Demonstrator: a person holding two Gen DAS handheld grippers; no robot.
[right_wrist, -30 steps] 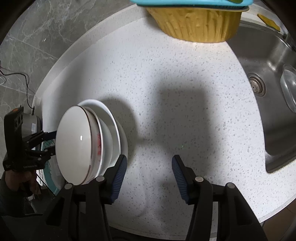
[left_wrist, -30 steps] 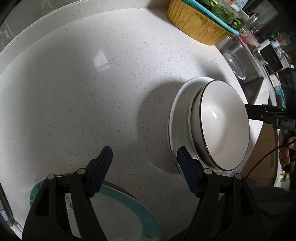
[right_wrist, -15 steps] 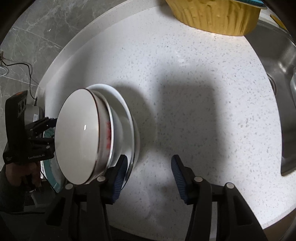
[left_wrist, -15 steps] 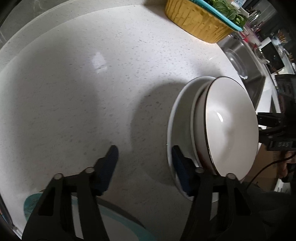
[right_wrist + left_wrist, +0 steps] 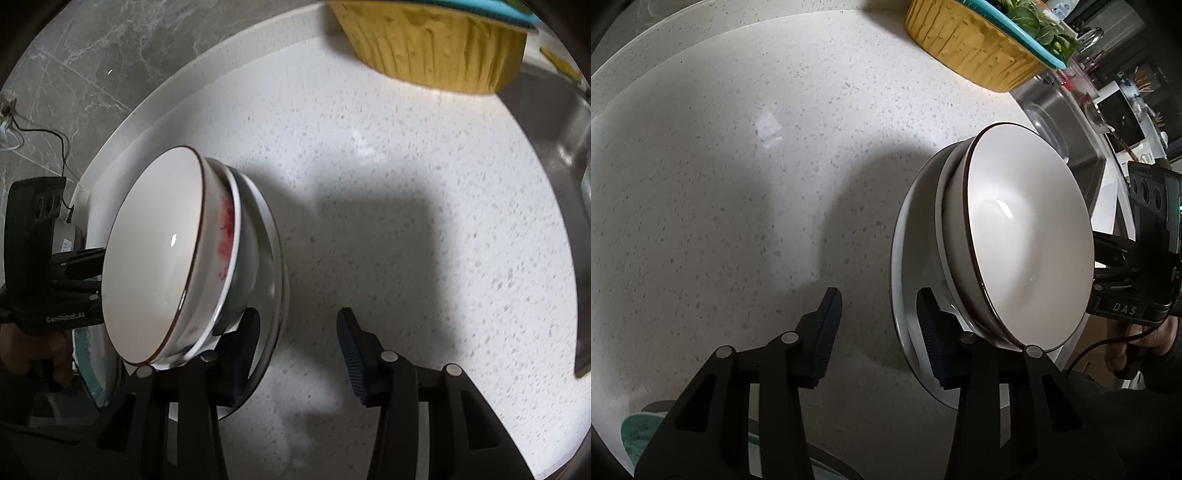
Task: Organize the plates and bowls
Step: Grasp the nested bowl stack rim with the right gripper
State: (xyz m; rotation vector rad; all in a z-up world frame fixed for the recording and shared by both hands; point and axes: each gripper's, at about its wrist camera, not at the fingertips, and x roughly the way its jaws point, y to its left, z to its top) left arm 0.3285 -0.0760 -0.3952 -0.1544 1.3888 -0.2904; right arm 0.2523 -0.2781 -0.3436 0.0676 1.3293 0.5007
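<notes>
A stack of dishes stands on the speckled white countertop (image 5: 746, 192): a white bowl with a thin brown rim (image 5: 1030, 240) sits on top, nested in a second bowl with red markings on its side (image 5: 227, 236), and both rest on a wide white plate (image 5: 905, 258). In the left wrist view the stack fills the right of the frame; in the right wrist view it sits at centre left. The left gripper (image 5: 879, 328) straddles the plate's near edge, its jaws having just been closing, the pads not clearly pressing. The right gripper (image 5: 297, 347) likewise brackets the plate's opposite edge, jaws narrowing, still apart. A teal-rimmed plate (image 5: 639, 428) lies at lower left; a yellow basket (image 5: 436, 48) stands at the top.
</notes>
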